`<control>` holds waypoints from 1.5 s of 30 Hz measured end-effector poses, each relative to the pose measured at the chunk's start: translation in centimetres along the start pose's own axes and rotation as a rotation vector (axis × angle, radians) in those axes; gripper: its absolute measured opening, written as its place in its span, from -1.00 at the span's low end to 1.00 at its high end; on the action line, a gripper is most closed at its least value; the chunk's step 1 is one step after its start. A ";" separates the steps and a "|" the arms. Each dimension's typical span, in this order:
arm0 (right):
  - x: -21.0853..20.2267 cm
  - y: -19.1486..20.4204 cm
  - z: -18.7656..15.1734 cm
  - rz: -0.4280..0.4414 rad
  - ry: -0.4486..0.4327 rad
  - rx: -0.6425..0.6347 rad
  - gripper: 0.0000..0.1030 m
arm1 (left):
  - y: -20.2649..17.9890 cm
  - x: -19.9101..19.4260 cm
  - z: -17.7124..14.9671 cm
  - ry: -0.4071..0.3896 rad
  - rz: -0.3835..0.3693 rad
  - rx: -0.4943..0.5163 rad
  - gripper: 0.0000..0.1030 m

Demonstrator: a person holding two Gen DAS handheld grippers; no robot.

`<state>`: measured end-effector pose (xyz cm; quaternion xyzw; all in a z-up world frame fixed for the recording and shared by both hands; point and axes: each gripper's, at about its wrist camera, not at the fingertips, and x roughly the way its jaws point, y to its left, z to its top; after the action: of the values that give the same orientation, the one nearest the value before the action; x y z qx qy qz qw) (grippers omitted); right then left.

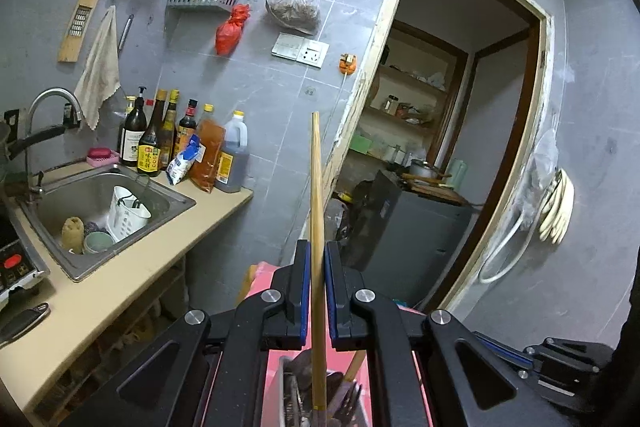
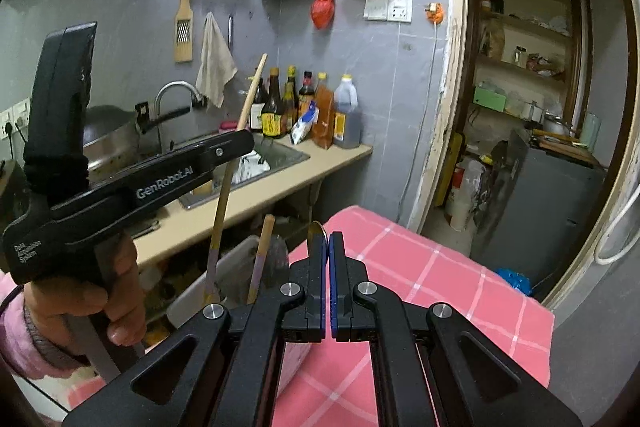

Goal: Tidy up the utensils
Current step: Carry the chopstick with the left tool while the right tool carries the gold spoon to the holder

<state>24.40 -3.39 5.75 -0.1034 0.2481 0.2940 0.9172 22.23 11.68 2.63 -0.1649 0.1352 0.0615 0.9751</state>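
Observation:
My left gripper (image 1: 317, 251) is shut on a long bamboo chopstick (image 1: 316, 179) and holds it upright. The chopstick's lower end stands in a utensil holder (image 1: 310, 395) packed with forks and other cutlery. In the right wrist view the left gripper (image 2: 240, 143) shows from the side with the same chopstick (image 2: 226, 187) through it. My right gripper (image 2: 326, 241) is shut on a metal spoon (image 2: 315, 229), whose bowl tip pokes above the fingers. A second chopstick (image 2: 262, 251) stands in a white container (image 2: 224, 275).
A pink checked tablecloth (image 2: 420, 279) covers the table below both grippers. A beige counter (image 1: 132, 267) at the left holds a steel sink (image 1: 100, 203) with a white basket, and sauce bottles (image 1: 168, 143). A doorway (image 1: 460, 147) is at the right.

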 end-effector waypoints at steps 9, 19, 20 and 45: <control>0.7 -0.6 -1.4 0.007 0.017 0.058 -0.96 | -0.3 0.6 -0.9 0.075 0.021 0.041 -0.87; 1.7 -0.3 -2.4 0.030 0.040 0.081 -0.96 | 0.2 0.4 -1.3 0.096 0.028 0.033 -0.86; 1.7 -0.2 -2.5 0.032 0.040 0.081 -0.96 | 0.2 0.4 -1.3 0.095 0.028 0.032 -0.86; 1.7 0.9 -3.8 0.048 0.101 0.067 -0.95 | 2.3 -1.2 -2.5 0.024 -0.029 -0.049 -0.86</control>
<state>23.56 -3.08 1.58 -0.0811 0.3060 0.3020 0.8992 20.12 12.84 -0.02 -0.1914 0.1428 0.0485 0.9699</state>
